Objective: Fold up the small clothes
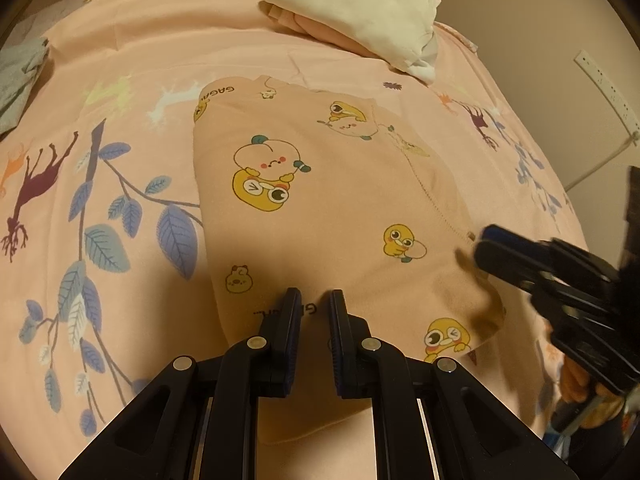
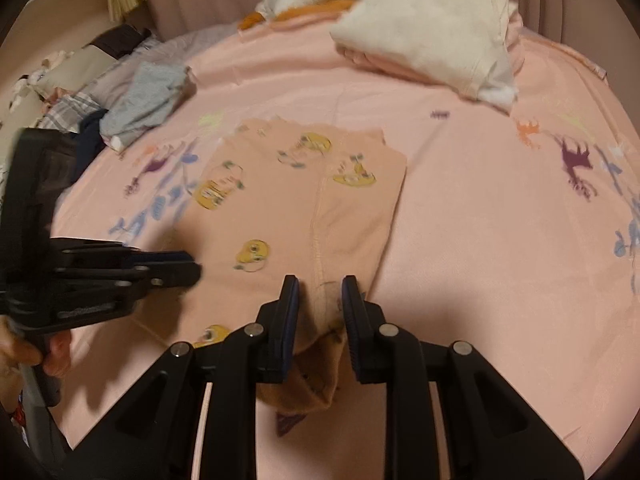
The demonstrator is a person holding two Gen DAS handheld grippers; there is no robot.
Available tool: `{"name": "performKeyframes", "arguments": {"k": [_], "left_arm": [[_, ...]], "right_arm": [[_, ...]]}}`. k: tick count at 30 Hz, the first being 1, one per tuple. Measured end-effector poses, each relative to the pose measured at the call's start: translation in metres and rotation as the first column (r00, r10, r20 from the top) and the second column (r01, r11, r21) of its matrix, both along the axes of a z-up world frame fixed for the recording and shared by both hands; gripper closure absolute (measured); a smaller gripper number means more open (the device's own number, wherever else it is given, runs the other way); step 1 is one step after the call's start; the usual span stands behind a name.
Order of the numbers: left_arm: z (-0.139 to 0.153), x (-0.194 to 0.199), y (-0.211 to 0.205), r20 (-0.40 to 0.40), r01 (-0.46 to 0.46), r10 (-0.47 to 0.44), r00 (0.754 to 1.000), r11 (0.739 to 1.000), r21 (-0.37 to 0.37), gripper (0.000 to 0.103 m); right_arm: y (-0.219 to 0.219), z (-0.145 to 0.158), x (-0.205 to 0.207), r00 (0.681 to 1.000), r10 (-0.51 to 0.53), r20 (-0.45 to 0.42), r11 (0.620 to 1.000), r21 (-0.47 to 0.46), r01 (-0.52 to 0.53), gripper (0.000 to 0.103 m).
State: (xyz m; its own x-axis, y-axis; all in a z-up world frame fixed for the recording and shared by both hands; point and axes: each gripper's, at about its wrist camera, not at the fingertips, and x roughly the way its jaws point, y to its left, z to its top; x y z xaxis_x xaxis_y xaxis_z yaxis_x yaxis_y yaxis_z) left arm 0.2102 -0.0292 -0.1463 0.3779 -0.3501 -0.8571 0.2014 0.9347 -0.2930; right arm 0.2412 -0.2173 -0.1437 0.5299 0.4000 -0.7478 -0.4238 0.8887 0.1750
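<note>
Peach cotton baby trousers (image 1: 320, 208) printed with yellow ducks, spread flat on the pink bed sheet (image 1: 132, 60). Left gripper (image 1: 316, 304) part-open over the near hem, empty; right gripper (image 2: 320, 292) part-open astride the bunched seam corner. Best pinching both layers evenly before folding away toward the folded white pile (image 1: 360, 4).

Pink bedsheet (image 1: 160, 52) printed with deer and leaves, beige wall (image 1: 540, 60), white power strip (image 1: 608, 92), dim warm light
</note>
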Motion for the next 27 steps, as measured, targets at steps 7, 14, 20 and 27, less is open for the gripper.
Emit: {"name": "performKeyframes", "arguments": {"k": [7, 14, 20, 27], "left_arm": [[0.001, 0.001, -0.003, 0.002, -0.006, 0.006, 1.000, 1.000, 0.015, 0.093], [0.016, 0.006, -0.001, 0.087, -0.052, 0.048, 0.995, 0.997, 0.049, 0.093], [0.017, 0.033, 0.002, 0.114, -0.090, 0.081, 0.990, 0.993, 0.074, 0.093], [0.002, 0.052, -0.002, 0.096, -0.093, 0.083, 0.992, 0.990, 0.103, 0.093]], "right_arm": [[0.018, -0.008, -0.013, 0.998, 0.061, -0.014, 0.998, -0.005, -0.061, 0.080], [0.021, -0.032, -0.021, 0.997, 0.047, -0.067, 0.998, -0.034, -0.050, 0.081], [0.020, -0.033, -0.023, 0.997, 0.040, -0.069, 0.999, -0.023, -0.042, 0.081], [0.019, -0.034, -0.023, 0.997, 0.038, -0.074, 0.999, -0.004, -0.039, 0.081]]}}
